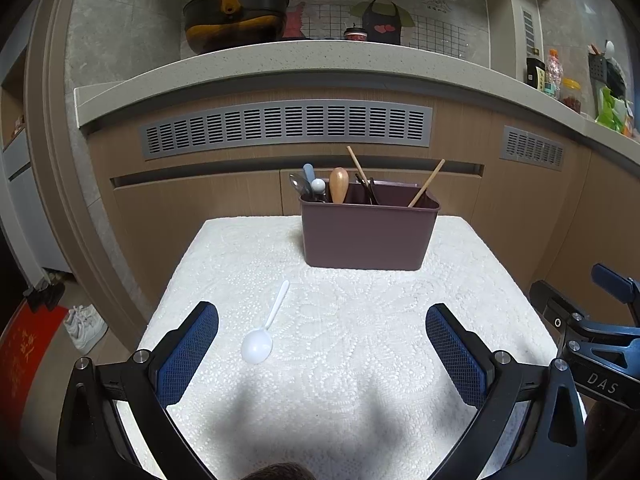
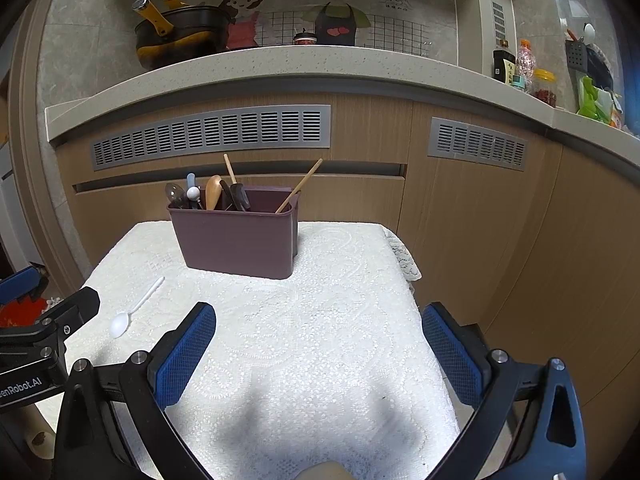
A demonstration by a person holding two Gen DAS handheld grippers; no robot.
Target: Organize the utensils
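A white plastic spoon (image 1: 264, 330) lies flat on the white lace tablecloth (image 1: 360, 340), bowl toward me, just ahead of my left gripper's left finger. It shows at the left in the right wrist view as the spoon (image 2: 130, 312). A maroon utensil caddy (image 1: 366, 232) stands at the table's far side, holding spoons, chopsticks and dark handles; the caddy (image 2: 236, 240) appears far left of centre in the right wrist view. My left gripper (image 1: 322, 344) is open and holds nothing. My right gripper (image 2: 319, 344) is open above bare cloth.
Wooden cabinets with grey vents (image 1: 286, 128) rise behind the table under a stone countertop (image 1: 280, 64). A black and yellow pot (image 1: 236, 16) and bottles (image 2: 520, 64) sit on it. White shoes (image 1: 84, 326) lie on the floor to the left.
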